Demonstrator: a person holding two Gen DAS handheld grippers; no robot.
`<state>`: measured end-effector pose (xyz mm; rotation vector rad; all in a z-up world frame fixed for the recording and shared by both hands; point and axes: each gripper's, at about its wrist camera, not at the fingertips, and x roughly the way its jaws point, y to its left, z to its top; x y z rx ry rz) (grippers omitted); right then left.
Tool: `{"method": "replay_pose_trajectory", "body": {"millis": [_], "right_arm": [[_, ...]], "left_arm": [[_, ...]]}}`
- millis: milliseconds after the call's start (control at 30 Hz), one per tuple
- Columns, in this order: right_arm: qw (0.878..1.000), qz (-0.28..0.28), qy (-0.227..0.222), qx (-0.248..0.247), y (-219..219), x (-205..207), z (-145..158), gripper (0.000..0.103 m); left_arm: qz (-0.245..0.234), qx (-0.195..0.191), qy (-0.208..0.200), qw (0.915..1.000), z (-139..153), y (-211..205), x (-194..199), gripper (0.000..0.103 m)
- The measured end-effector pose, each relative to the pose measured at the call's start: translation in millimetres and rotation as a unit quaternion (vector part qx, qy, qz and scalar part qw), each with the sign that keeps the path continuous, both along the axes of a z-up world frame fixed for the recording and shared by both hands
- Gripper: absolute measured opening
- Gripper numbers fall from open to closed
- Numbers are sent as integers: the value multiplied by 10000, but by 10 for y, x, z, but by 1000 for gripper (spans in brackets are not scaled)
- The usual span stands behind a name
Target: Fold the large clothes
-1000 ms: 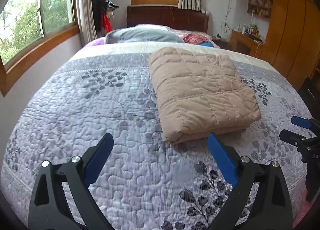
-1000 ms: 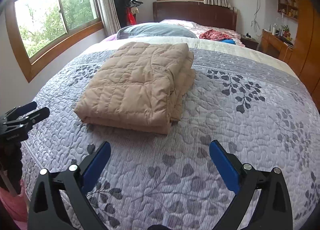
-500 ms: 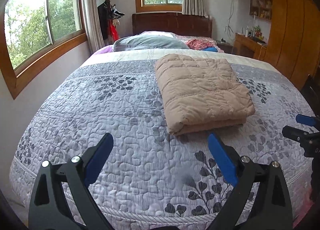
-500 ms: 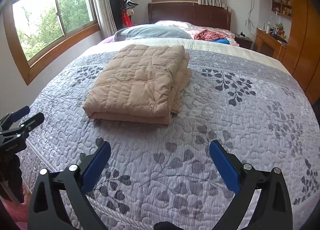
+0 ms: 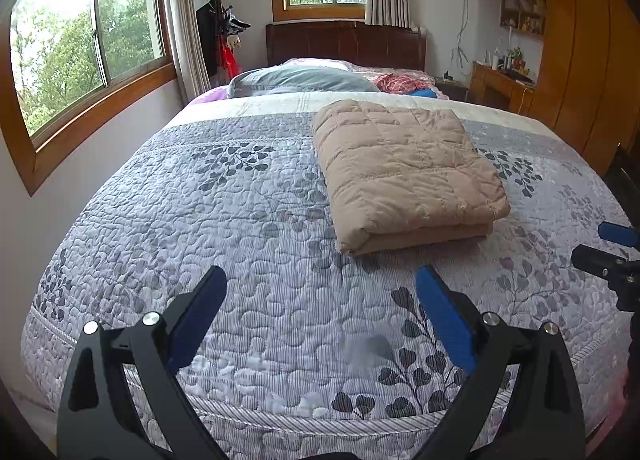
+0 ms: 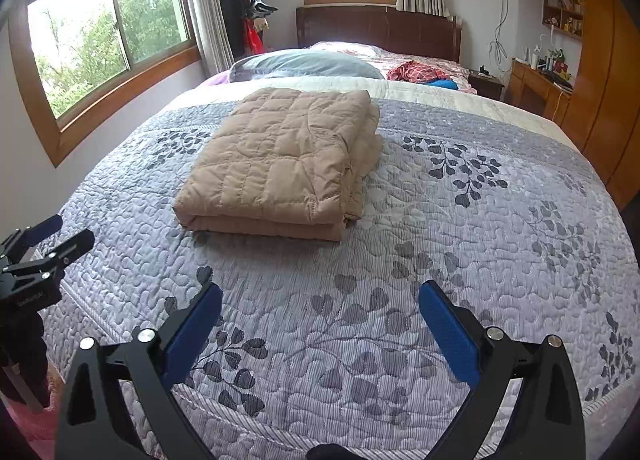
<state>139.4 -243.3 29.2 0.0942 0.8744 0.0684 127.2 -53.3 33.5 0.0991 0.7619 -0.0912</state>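
Observation:
A tan quilted down garment point(image 5: 404, 174) lies folded into a thick rectangle on the grey floral bedspread point(image 5: 248, 220); the same bundle point(image 6: 284, 162) shows left of centre in the right wrist view. My left gripper point(image 5: 322, 280) hangs open above the bedspread near the foot of the bed, short of the bundle's near edge, with nothing in it. My right gripper point(image 6: 320, 296) is open too, empty, and also back from the bundle. Each gripper shows at the edge of the other's view: right one point(image 5: 612, 252), left one point(image 6: 48, 240).
Pillows point(image 5: 300, 78) and a red checked cloth point(image 5: 400, 82) lie by the dark headboard point(image 5: 348, 42). A wall with a wooden window point(image 5: 92, 60) runs along the left. Wooden wardrobes point(image 5: 580, 72) and a desk point(image 5: 500, 84) stand right. A coat stand point(image 5: 222, 28) is in the corner.
Both grippers have drawn back and risen from the folded garment, so it looks smaller and the foot edge of the bed has come into view. Both stayed open.

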Motion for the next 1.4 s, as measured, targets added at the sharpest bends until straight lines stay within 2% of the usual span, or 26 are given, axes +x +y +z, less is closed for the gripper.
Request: {"method": "replay_pose_trajectory", "body": {"millis": [1400], "right_arm": [[10000, 5, 45, 66, 6, 11, -26, 99]], "left_arm": [[-93, 21, 109, 9999, -5, -53, -24, 95]]}}
